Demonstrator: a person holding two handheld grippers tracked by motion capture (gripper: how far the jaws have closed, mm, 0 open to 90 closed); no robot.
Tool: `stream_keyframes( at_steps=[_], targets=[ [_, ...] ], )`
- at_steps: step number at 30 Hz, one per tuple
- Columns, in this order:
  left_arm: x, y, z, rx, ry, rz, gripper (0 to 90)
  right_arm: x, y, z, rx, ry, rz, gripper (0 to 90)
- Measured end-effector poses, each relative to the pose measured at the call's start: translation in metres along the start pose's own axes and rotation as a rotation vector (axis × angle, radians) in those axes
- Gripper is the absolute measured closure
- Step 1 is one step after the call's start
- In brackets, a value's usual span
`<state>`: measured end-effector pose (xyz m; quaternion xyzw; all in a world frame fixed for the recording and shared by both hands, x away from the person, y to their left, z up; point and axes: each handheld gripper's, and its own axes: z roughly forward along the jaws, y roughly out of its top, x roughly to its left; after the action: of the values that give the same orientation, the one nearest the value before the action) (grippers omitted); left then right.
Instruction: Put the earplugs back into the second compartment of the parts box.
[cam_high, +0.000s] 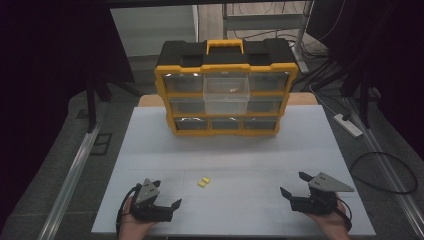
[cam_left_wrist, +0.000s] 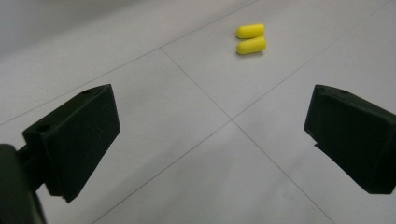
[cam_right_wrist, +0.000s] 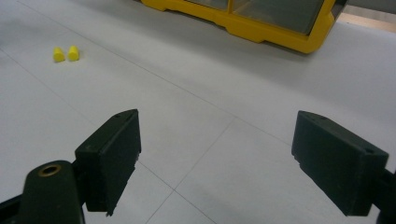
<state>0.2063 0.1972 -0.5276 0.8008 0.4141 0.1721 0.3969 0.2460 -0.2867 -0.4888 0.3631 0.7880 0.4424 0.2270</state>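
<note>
Matte black blocky tongs, left gripper (cam_high: 170, 200) and right gripper (cam_high: 292, 185) both apart, smooth rounded yellow earplugs (cam_high: 203, 182) between

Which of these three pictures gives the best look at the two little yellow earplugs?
The left gripper view: the yellow earplugs lie close ahead, side by side, their rounded shapes plain. The right gripper view shows them smaller, end-on. In the high view they are tiny specks on the white table.

Bare tabletop (cam_high: 240, 155) lies open between two yellow earplugs (cam_high: 203, 183) and the drawer organizer (cam_high: 225, 90) blocking the far edge.
</note>
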Motion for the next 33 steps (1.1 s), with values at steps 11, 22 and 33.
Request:
stream_keyframes(
  at_steps=[11,22,33],
  targets=[
    [0.0002,-0.0003,-0.0005,-0.004,-0.002,-0.001,3.7,-0.0017,-0.0022,0.0011,-0.001,0.002,0.017,17.1],
    [0.003,0.0003,-0.001,-0.016,-0.007,-0.004,3.8,-0.0013,-0.0034,0.0036,0.014,0.01,0.012,18.2],
    [0.0052,0.0025,-0.0025,-0.03,-0.002,0.003,4.2,0.0049,0.0037,0.0058,0.011,0.035,0.011,18.9]
  ],
)
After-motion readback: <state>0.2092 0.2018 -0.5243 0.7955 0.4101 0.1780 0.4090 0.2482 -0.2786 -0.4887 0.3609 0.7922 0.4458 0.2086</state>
